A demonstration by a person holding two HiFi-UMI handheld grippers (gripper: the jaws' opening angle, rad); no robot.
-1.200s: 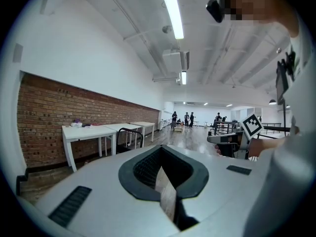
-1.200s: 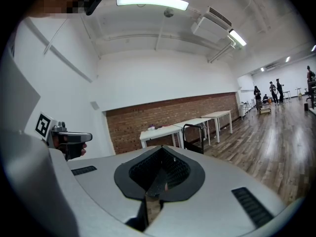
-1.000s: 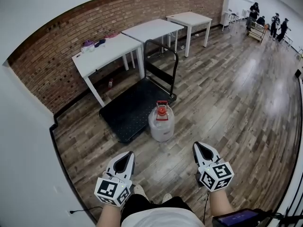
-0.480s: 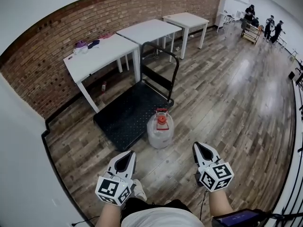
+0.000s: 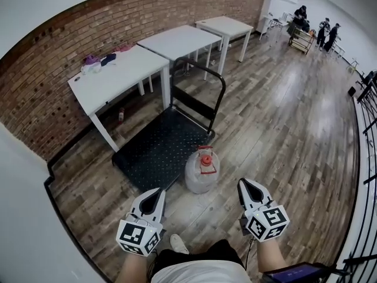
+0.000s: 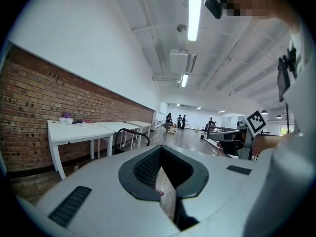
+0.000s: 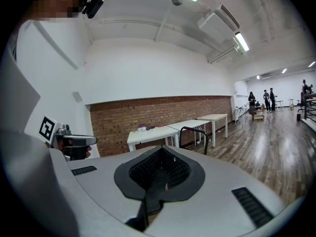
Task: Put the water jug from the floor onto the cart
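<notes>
The water jug [image 5: 200,173], pale and round with a red cap [image 5: 206,156], stands on the wooden floor by the near right corner of the cart. The cart [image 5: 154,151] is a black flat platform with a black push handle [image 5: 203,90] at its far end. My left gripper [image 5: 156,193] is held low at the jug's near left, my right gripper [image 5: 247,185] at its near right. Both are short of the jug and touch nothing. Each has its jaws together with nothing between them. Neither gripper view shows the jug.
White tables [image 5: 118,69] stand along the brick wall [image 5: 41,93] behind the cart, with small items on the left one. A small bottle [image 5: 121,114] sits under that table. Several people and a trolley [image 5: 301,37] are far off at the back right. A railing [image 5: 365,158] runs along the right.
I have walked forward with both grippers. The jug and cart now lie closer to the grippers, and the tables have slid left in view. The jaws have not changed.
</notes>
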